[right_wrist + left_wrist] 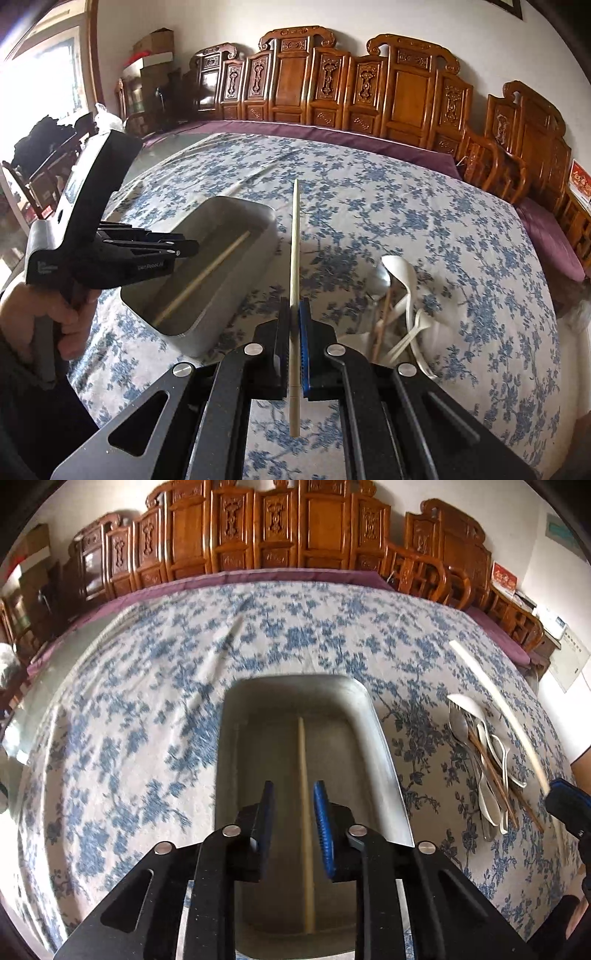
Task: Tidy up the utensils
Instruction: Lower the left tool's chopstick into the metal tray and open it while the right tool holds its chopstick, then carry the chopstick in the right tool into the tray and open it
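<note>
Carved wooden chairs (pixel 406 96) line the back wall, and in front of them sits a big table under a blue floral cloth (pixel 332 627). On the cloth there's a metal tray (pixel 384 738) with one pale chopstick (pixel 306 812) already lying lengthwise on its floor. Off to the right side is the leftover pile (pixel 395 306): white plastic spoons, a metal spoon and what look like brown chopsticks, all jumbled together.

So it's the sorting step, chopsticks going into the tray one at a time. The left gripper (pixel 293 819) hangs right over the tray with its jaws a bit apart and nothing pinched, the chopstick lying loose below the gap. The right gripper (pixel 293 332) is clamped on a second pale chopstick (pixel 294 258), held up off the cloth between pile and tray.

Next move is probably swinging that stick over the tray, lining it up with the first one, lowering it, then letting go. Left gripper likely needs to clear out first, since it's parked over the drop spot.
</note>
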Available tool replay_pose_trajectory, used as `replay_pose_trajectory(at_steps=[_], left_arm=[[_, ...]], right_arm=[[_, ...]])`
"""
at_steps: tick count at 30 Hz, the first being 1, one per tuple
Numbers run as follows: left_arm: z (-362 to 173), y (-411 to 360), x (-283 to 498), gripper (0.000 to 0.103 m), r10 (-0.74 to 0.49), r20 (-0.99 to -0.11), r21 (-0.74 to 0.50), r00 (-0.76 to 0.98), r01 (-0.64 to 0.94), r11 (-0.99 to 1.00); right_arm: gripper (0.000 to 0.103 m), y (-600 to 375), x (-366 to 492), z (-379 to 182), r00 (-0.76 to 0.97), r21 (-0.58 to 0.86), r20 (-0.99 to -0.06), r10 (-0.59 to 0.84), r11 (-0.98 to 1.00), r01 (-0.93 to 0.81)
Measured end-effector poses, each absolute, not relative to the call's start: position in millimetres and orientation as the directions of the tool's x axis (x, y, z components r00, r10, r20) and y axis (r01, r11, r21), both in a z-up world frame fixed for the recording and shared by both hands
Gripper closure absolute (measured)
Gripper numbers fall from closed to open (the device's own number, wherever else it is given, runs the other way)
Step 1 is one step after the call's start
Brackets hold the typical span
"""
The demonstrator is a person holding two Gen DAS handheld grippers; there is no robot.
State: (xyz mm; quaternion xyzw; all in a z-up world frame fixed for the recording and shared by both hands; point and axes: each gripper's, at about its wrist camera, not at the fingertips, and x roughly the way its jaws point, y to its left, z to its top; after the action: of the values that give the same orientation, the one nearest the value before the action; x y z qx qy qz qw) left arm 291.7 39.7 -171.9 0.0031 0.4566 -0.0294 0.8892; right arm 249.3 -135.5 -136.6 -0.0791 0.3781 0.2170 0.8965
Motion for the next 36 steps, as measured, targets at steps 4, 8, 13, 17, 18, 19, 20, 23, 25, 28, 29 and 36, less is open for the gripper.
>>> replay_pose_trajectory(at_steps=[4, 8, 13, 17, 18, 19, 20, 23, 25, 28, 29, 36], left_arm=[[-162, 48, 283, 0.074, -0.05, -0.784, -0.016, 0.619, 0.06, 0.998], [-153, 60, 278, 0.069, -0.046, -0.769, -0.008, 0.638, 0.063, 0.998], [-144, 81, 277, 0.067, -0.044, -0.752, -0.024, 0.658, 0.039, 0.999], [-143, 98, 278, 0.052, -0.012, -0.746, -0.016, 0.666, -0.001, 1.0], [-142, 103, 278, 0.049, 0.0, -0.741, -0.014, 0.672, -0.016, 1.0], [-142, 105, 278, 0.048, 0.0, -0.738, -0.019, 0.675, -0.021, 1.0], [-142, 109, 279, 0.048, -0.004, -0.738, -0.029, 0.674, -0.025, 0.999], [-142, 114, 279, 0.048, -0.002, -0.737, -0.033, 0.676, -0.033, 0.999], [-142, 120, 279, 0.048, 0.001, -0.738, -0.038, 0.675, -0.042, 0.998], [-142, 126, 280, 0.048, -0.001, -0.737, -0.049, 0.676, -0.052, 0.997], [-142, 127, 280, 0.048, 0.001, -0.737, -0.05, 0.676, -0.056, 0.997], [-142, 127, 278, 0.048, -0.002, -0.735, -0.053, 0.678, -0.054, 0.997]], right_arm=[[0.097, -121, 254, -136, 0.612, 0.042, -0.709, 0.35, 0.888, -0.459], [0.097, -105, 260, -137, 0.597, 0.074, -0.707, 0.379, 0.879, -0.471], [0.097, -84, 266, -142, 0.569, 0.126, -0.703, 0.426, 0.862, -0.491], [0.097, -65, 271, -149, 0.541, 0.165, -0.705, 0.459, 0.848, -0.504], [0.097, -61, 273, -151, 0.534, 0.174, -0.705, 0.466, 0.844, -0.507], [0.097, -55, 275, -154, 0.526, 0.185, -0.706, 0.474, 0.841, -0.509], [0.097, -52, 276, -156, 0.52, 0.192, -0.708, 0.478, 0.838, -0.51], [0.097, -40, 281, -163, 0.505, 0.21, -0.715, 0.484, 0.837, -0.505], [0.097, -34, 284, -169, 0.493, 0.227, -0.72, 0.489, 0.837, -0.499], [0.097, -30, 289, -179, 0.472, 0.253, -0.728, 0.497, 0.835, -0.489], [0.097, -29, 290, -183, 0.462, 0.263, -0.732, 0.5, 0.833, -0.486], [0.096, -30, 291, -191, 0.436, 0.29, -0.736, 0.518, 0.823, -0.488]])
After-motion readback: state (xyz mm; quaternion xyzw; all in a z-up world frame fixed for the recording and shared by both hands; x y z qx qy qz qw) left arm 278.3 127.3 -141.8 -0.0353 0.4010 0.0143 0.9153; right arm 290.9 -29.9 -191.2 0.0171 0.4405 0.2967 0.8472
